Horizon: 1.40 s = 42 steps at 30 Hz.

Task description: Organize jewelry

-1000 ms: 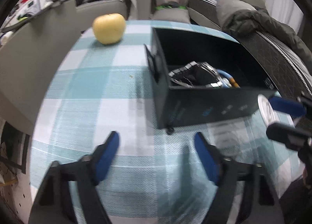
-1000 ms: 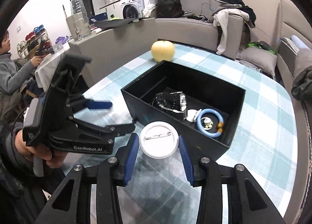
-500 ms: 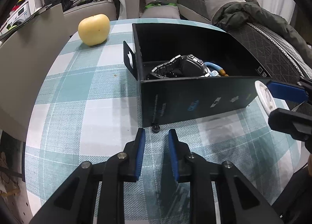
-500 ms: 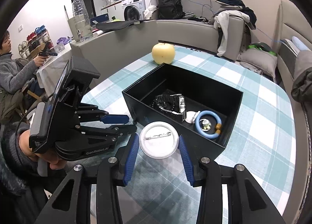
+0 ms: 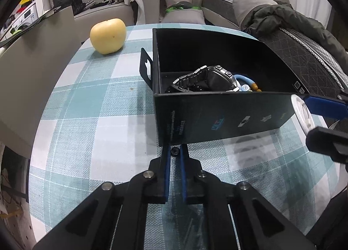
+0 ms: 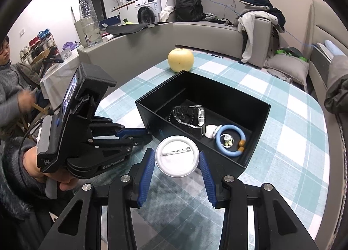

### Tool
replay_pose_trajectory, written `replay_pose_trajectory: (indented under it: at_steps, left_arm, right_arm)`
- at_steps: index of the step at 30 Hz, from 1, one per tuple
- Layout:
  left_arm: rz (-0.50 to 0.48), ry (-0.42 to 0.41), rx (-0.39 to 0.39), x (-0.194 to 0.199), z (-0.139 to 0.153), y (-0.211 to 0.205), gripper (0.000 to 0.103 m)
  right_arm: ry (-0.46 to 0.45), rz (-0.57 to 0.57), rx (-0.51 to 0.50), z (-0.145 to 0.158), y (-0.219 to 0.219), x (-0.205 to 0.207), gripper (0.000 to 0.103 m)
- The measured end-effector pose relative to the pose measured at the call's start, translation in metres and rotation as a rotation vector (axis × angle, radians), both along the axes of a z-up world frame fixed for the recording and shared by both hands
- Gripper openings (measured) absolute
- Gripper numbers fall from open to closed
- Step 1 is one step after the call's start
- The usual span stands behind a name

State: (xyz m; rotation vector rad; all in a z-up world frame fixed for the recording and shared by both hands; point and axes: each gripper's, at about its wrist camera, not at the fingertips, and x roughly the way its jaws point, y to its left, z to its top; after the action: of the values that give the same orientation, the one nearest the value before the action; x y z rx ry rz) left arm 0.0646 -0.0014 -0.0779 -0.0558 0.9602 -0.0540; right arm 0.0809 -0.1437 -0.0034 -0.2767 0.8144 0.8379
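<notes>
Right wrist view shows the right gripper (image 6: 177,159) clamped on a round white pin badge (image 6: 177,156), its blue fingers (image 6: 146,171) pressing the rim from both sides, with the metal pin side facing the camera. It holds the badge just in front of the near wall of the open black cardboard box (image 6: 256,110), slightly above the table, probably so that the badge can go over the wall and into the box. Inside the box lie a dark metal wristwatch (image 6: 190,117), a light blue ring with small beads (image 6: 230,140) and a small white piece that I cannot identify. On the left side, the left gripper (image 5: 174,158) has its fingers closed almost together around a small black stud-like object (image 5: 174,151) on the blue-and-white checked tablecloth (image 5: 91,119), touching the bottom corner of the box. Whether the fingers already press this object or only stand close beside it, I cannot tell. I judge the low and flat position is needed because the object is tiny. Farther away, a yellow apple (image 6: 181,60) rests on the cloth behind the box.
</notes>
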Motion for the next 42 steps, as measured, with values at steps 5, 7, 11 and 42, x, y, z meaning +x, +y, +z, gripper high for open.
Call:
replay_pose_trajectory:
  at_steps: [5, 7, 11, 42]
  left_arm:
    - [-0.029, -0.033, -0.001, -0.01, 0.008, -0.001, 0.004]
    - [-0.038, -0.064, -0.01, -0.017, 0.018, 0.001, 0.004]
    - [-0.043, -0.138, -0.028, -0.025, 0.04, 0.007, 0.004]
    - [-0.008, -0.392, -0.076, 0.022, 0.102, 0.004, 0.004]
  right_arm:
    - [-0.008, -0.014, 0.01, 0.004, -0.002, 0.002, 0.041]
    - [-0.015, -0.022, 0.022, 0.006, -0.004, 0.002, 0.041]
    - [-0.036, -0.04, 0.064, 0.014, -0.008, 0.004, 0.041]
    - [-0.053, -0.279, 0.251, 0.049, -0.035, 0.064, 0.041]
